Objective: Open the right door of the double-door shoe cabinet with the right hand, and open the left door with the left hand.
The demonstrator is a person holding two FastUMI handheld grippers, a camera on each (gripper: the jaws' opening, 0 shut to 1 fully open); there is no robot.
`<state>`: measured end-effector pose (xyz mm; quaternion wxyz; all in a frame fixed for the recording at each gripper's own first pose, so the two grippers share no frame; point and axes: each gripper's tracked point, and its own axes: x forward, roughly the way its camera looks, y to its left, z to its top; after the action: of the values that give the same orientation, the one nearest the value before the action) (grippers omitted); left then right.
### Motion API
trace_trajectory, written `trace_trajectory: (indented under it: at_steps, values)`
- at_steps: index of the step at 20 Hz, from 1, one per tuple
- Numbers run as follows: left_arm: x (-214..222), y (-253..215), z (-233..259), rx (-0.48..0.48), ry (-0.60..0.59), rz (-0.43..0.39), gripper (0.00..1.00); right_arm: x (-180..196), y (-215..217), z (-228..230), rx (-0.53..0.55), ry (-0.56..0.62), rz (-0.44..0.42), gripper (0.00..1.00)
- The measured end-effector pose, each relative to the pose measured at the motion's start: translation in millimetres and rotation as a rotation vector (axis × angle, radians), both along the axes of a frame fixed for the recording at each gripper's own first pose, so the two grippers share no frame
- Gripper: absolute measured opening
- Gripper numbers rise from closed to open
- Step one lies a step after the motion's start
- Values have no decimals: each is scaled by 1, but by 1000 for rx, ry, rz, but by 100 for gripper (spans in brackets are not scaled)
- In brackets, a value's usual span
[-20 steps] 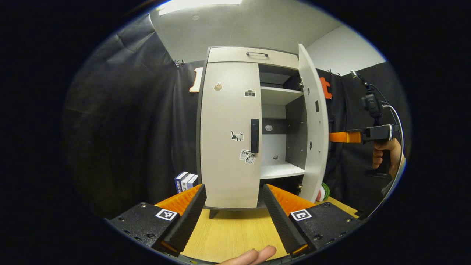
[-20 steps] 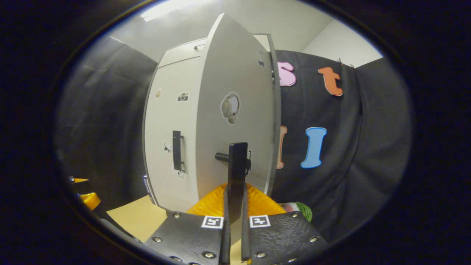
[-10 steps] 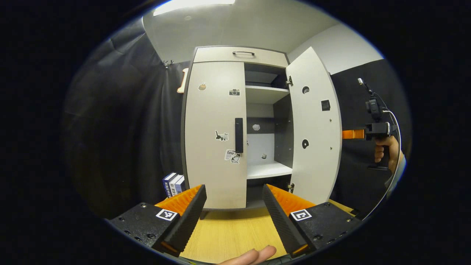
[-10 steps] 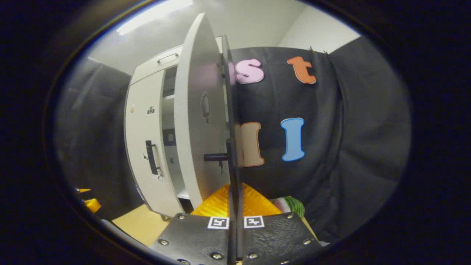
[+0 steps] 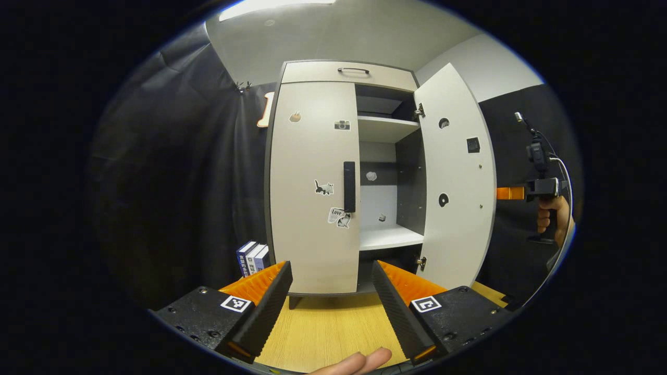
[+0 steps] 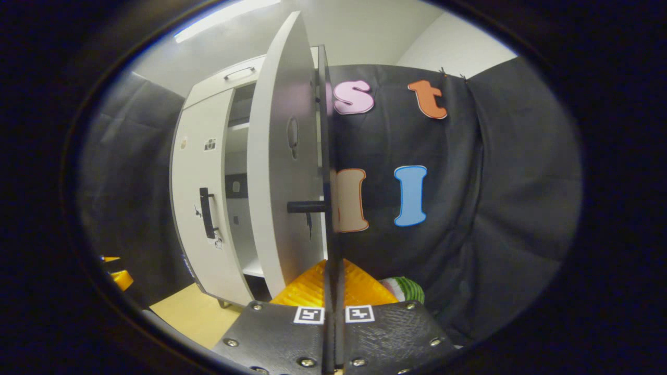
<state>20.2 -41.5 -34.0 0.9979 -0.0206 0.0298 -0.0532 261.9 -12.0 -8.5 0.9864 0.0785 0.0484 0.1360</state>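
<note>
The pale shoe cabinet (image 5: 312, 78) stands on a wooden table. Its left door (image 5: 312, 187) is closed, with a dark upright handle (image 5: 349, 186) on its inner edge. The right door (image 5: 458, 182) is swung wide open, baring the shelves (image 5: 388, 237). My left gripper (image 5: 331, 291) hangs open in front of the left door, well short of it. In the right gripper view the right door (image 6: 284, 172) appears nearly edge-on, and my right gripper (image 6: 333, 273) is shut on its dark handle (image 6: 307, 207). The left gripper view has that right gripper (image 5: 508, 193) past the door's outer edge.
A few books (image 5: 252, 258) stand left of the cabinet's foot. A green and white object (image 6: 409, 290) lies on the table behind the open door. A drawer with a handle (image 5: 353, 70) tops the cabinet. A hand (image 5: 552, 219) holds the right gripper. Wooden tabletop (image 5: 328, 328) lies before the cabinet.
The right door has swung from half open to wide open, with my right gripper still on its handle. My left gripper stays open and has shifted only slightly.
</note>
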Motion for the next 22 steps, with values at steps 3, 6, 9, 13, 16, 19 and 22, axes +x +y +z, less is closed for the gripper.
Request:
trace_trajectory:
  at_steps: [3, 6, 9, 13, 16, 19, 22]
  values:
    - [7, 4, -4, -1, 11, 10, 96, -5, -6, 3, -12, -12, -22, 1]
    - [16, 4, -3, -4, 15, 10, 96, -19, -22, 11, -11, -77, -83, 30]
    - [29, 3, 1, -7, 12, 9, 96, -40, -38, 11, 9, -104, -143, 40]
    - [47, -1, 7, -8, 12, 6, 96, -76, -41, 5, -35, -130, -134, 85]
    - [64, -10, 18, 4, 7, -23, 96, -102, -37, 2, -31, -142, -124, 99]
    - [90, -17, 30, 32, 1, -29, 96, -125, -35, 0, -26, -144, -129, 99]
    - [121, -22, 45, 34, -9, -25, 96, -144, -37, -13, -22, -105, -145, 97]
